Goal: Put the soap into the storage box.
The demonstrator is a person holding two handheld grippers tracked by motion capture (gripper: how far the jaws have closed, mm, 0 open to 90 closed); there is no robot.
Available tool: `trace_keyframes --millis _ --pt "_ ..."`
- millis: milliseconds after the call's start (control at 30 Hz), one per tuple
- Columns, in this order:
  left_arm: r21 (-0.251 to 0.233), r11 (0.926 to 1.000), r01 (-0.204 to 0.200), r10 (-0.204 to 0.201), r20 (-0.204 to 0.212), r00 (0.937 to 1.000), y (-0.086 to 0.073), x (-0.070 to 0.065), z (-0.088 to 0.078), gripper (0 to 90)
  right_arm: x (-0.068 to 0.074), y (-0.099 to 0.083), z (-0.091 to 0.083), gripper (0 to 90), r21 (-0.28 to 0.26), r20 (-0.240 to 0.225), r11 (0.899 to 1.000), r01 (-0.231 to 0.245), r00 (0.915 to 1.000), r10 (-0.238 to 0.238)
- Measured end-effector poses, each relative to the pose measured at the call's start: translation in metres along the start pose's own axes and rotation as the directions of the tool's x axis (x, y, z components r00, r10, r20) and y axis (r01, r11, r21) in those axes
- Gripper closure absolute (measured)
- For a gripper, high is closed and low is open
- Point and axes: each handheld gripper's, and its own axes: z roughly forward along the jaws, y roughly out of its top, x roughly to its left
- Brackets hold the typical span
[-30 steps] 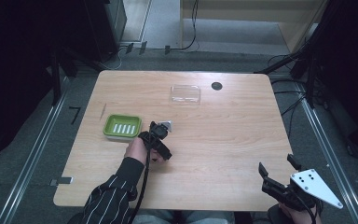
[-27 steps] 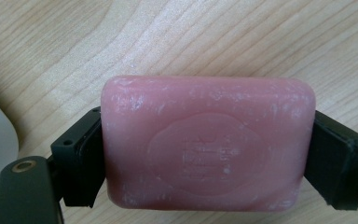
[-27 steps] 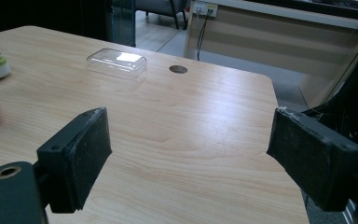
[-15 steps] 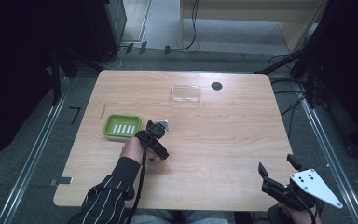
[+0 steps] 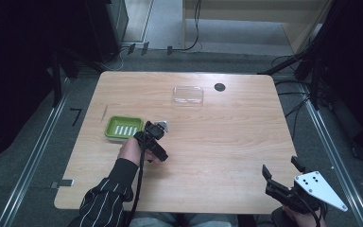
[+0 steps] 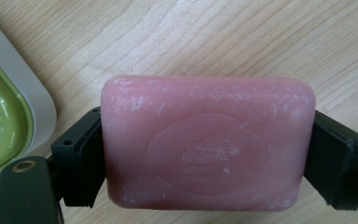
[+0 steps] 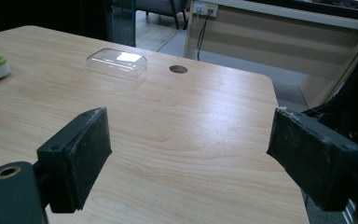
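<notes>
Reading left to right, we see the green soap dish empty; just right of it our left gripper clamps the pink soap bar, likely unplaced. Right gripper gapes wide, empty, near-right.

— What sort of place is this?
— A lab or test room: a bare wooden table ringed by dark stands, with cables trailing on the grey floor behind the table.

Clear lid near a grommet — wooden table
</notes>
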Motion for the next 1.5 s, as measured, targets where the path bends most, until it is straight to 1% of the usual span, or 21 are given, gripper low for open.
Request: trace_keyframes --millis 67,333,433,467,633,900,1100,1200,1367,1400,1500 --pt "0.000 1.0000 0.000 0.000 -0.004 1.0000 0.000 0.000 -0.001 13.9 0.000 0.000 0.000 13.5 0.000 0.000 1.000 0.000 1.0000 0.000" --pt "-0.014 0.9998 0.017 -0.016 0.003 0.9999 -0.004 0.007 -0.007 13.9 0.000 0.000 0.000 13.5 0.000 0.000 1.000 -0.002 1.0000 0.002" --pt "-0.018 0.9997 0.019 -0.019 0.000 0.9998 -0.004 0.010 -0.009 13.9 0.000 0.000 0.000 13.5 -0.001 0.000 1.000 -0.002 1.0000 0.002" --pt "-0.022 0.9994 0.027 -0.027 0.000 0.9996 -0.006 0.011 -0.011 13.9 0.000 0.000 0.000 13.5 -0.001 0.001 1.000 -0.003 1.0000 0.003" --pt "-0.033 0.9990 0.031 -0.031 -0.008 0.9995 -0.008 0.013 -0.014 13.9 0.000 0.000 0.000 13.5 0.000 -0.001 1.000 -0.001 1.0000 0.001" --pt "-0.040 0.9983 0.042 -0.042 0.004 0.9991 -0.010 0.019 -0.022 13.9 0.000 0.000 0.000 13.5 0.000 -0.001 1.000 0.000 1.0000 0.000" --pt "-0.047 0.9978 0.047 -0.047 0.010 0.9989 -0.012 0.022 -0.024 13.9 0.000 0.000 0.000 13.5 -0.001 -0.002 1.000 0.002 1.0000 -0.002" --pt "-0.048 0.9976 0.051 -0.050 0.010 0.9987 -0.013 0.025 -0.027 13.9 0.000 0.000 0.000 13.5 0.000 -0.002 1.000 0.002 1.0000 -0.002" --pt "-0.058 0.9959 0.069 -0.068 0.013 0.9976 -0.016 0.032 -0.031 13.9 0.002 0.000 0.000 13.5 0.003 -0.002 1.000 0.008 1.0000 -0.008" --pt "-0.058 0.9959 0.069 -0.069 0.007 0.9976 -0.016 0.033 -0.032 13.9 0.002 0.000 0.000 13.5 0.003 -0.002 1.000 0.009 1.0000 -0.009" --pt "-0.059 0.9952 0.077 -0.077 0.014 0.9970 -0.017 0.036 -0.033 13.9 0.001 0.000 0.000 13.5 0.000 0.000 1.000 0.004 1.0000 -0.004"
